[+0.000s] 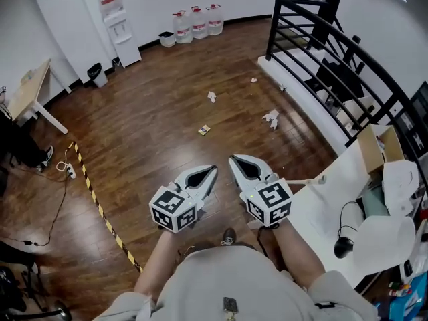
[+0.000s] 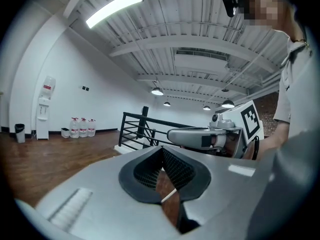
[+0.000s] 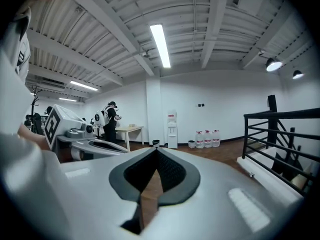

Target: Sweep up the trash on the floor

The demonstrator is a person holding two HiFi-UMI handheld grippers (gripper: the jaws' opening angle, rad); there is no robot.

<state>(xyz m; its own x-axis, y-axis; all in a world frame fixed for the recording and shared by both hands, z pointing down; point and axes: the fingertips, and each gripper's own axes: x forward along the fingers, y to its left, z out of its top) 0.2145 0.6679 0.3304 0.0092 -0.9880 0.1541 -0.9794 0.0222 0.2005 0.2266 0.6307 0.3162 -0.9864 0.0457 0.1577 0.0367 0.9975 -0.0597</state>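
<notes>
Scraps of trash lie on the wooden floor ahead: a white crumpled paper (image 1: 212, 97), a small yellowish wrapper (image 1: 204, 130), a bigger white wad (image 1: 271, 118) and a tiny bit (image 1: 254, 80) near the railing base. My left gripper (image 1: 212, 171) and right gripper (image 1: 233, 159) are held side by side in front of me, level, well short of the trash. Both are shut with nothing between the jaws. In the left gripper view the jaws (image 2: 161, 151) meet at the tips, and the right gripper (image 2: 200, 136) shows beside them. The right gripper view shows its jaws (image 3: 156, 151) likewise closed.
A black railing (image 1: 314, 39) and white ledge (image 1: 301, 92) run along the right. A white table (image 1: 334, 206) with a mouse (image 1: 344, 247) and boxes stands at the right. Water bottles (image 1: 197, 23) and a dispenser (image 1: 119, 20) line the far wall. Yellow-black tape (image 1: 100, 209) crosses the floor. A desk (image 1: 30, 92) stands at the left.
</notes>
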